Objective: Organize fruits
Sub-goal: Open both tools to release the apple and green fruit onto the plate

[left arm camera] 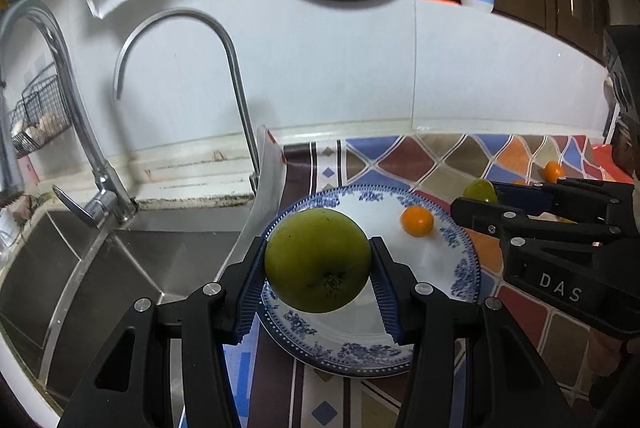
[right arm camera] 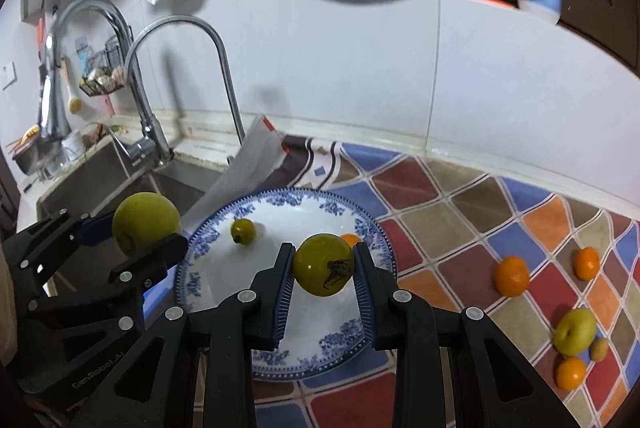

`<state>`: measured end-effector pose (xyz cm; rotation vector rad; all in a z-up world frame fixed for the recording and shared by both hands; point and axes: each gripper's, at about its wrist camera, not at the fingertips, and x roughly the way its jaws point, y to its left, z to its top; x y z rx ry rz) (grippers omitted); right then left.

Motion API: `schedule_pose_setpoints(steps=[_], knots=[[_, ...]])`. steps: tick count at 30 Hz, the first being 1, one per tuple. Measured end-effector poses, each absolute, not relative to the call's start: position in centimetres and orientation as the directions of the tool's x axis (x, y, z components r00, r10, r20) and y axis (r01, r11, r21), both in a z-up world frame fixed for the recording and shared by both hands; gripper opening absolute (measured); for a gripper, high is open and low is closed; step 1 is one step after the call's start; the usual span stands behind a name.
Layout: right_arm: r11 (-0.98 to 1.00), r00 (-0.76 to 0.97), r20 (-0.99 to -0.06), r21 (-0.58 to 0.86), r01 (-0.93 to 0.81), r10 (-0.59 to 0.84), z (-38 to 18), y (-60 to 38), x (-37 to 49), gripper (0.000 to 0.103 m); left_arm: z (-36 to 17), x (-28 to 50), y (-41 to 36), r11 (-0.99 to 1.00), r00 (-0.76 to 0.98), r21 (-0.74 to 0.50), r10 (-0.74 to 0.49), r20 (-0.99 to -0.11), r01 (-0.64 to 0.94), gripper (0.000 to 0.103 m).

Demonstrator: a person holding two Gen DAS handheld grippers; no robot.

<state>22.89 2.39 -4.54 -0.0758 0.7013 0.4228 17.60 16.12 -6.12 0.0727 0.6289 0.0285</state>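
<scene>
**Inspector A:** Lowering both fruits onto the plate (right arm camera: 280,364) looks like the step in hand. Left gripper (left arm camera: 318,260) is clamped on the large green fruit (left arm camera: 318,260), over the plate's left rim near the sink (left arm camera: 120,268). Advise bringing it inward before release, or it may roll off that edge.

**Inspector B:** Agreed. Right gripper (right arm camera: 323,265) is closed on the small green tomato (right arm camera: 323,265), pads on both flanks, above the plate's centre. Set it down beside the small green fruit (right arm camera: 243,231) and small orange fruit (left arm camera: 417,221) already there. Loose fruits (right arm camera: 511,276) lie on the countertop's right side, well apart from either tool.
</scene>
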Motion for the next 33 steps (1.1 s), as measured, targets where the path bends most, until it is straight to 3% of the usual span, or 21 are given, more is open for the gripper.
schedule_pose_setpoints(steps=[27, 33], knots=[[0.911, 0.576, -0.740, 0.121, -0.395, 0.348, -10.5, 3.7, 27.2, 0.031, -10.8, 22.2, 17.1, 0.999, 0.710, 0.040, 0.027, -0.704, 0.002, 0.050], [0.911, 0.586, -0.731, 0.120, -0.394, 0.349, -9.9, 3.4, 26.7, 0.034, -9.6, 21.3, 16.9, 0.998, 0.742, 0.063, 0.049, -0.669, -0.010, 0.055]])
